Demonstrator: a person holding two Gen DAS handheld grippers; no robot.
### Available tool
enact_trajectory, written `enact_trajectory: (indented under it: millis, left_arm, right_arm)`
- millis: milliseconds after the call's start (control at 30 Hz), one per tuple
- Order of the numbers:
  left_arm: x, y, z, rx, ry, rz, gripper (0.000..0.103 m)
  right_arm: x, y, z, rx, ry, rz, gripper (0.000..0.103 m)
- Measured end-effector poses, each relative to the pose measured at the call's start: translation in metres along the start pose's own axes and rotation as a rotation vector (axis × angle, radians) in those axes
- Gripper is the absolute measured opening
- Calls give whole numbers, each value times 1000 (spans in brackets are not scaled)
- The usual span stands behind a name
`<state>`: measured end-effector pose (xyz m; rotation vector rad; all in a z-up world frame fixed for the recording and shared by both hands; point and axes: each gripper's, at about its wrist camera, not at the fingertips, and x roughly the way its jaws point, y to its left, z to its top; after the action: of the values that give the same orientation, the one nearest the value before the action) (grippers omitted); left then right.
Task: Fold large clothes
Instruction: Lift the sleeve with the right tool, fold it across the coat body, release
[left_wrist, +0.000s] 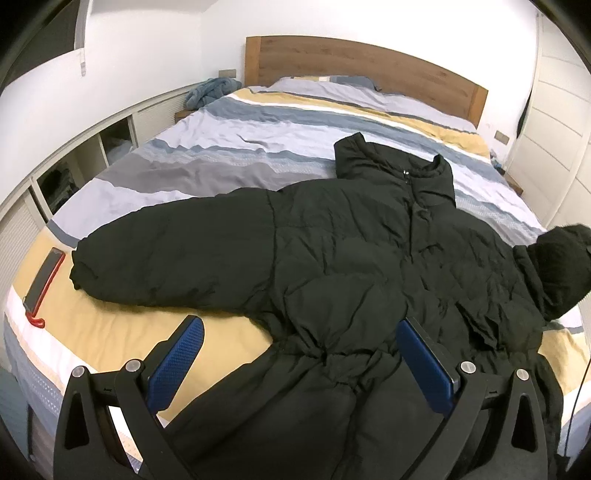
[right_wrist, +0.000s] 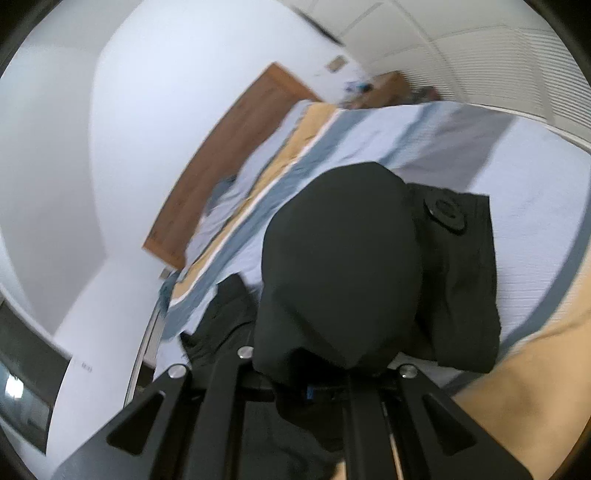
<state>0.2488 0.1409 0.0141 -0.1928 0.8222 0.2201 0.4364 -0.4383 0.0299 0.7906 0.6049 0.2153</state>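
The big black puffy coat (left_wrist: 332, 251) lies flat on the bed (left_wrist: 258, 122), front side up, with its zipper closed. One sleeve (left_wrist: 166, 251) sticks out to the side across the yellow stripe. The other sleeve (right_wrist: 340, 266) is off the bed, bunched up in the air.

The step now looks like folding that lifted sleeve in over the coat's chest. To do it well, carry the sleeve low and straight across, lay it flat on the front, and do not drag the rest of the coat along. The coat is thick and slippery, so a firm hold helps.

The right gripper (right_wrist: 314, 391) is squeezed tight on the lifted sleeve, and the cloth hides its fingers. The left gripper (left_wrist: 301, 343) is wide open and holds nothing. It hangs just above the coat's waist, with one blue pad (left_wrist: 173, 365) over the bedsheet.

A phone in a red case (left_wrist: 44, 280) lies near the bed's edge, well apart from the coat.
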Motion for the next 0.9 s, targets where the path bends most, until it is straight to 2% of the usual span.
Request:
enact_trajectory:
  millis: [200, 367, 733, 900]
  left_arm:
    - [-16, 14, -4, -27, -17, -11, 102]
    - [-28, 27, -8, -57, -29, -16, 102]
    - [-37, 50, -20, -97, -34, 1, 102]
    - [-37, 58, -23, -113, -28, 2, 102]
  right_arm:
    - [6, 61, -22, -103, 59, 85, 9]
    - [16, 96, -55, -195, 120, 108, 9]
    - [58, 151, -148, -474, 308, 30, 9]
    - [76, 146, -191, -542, 397, -15, 9]
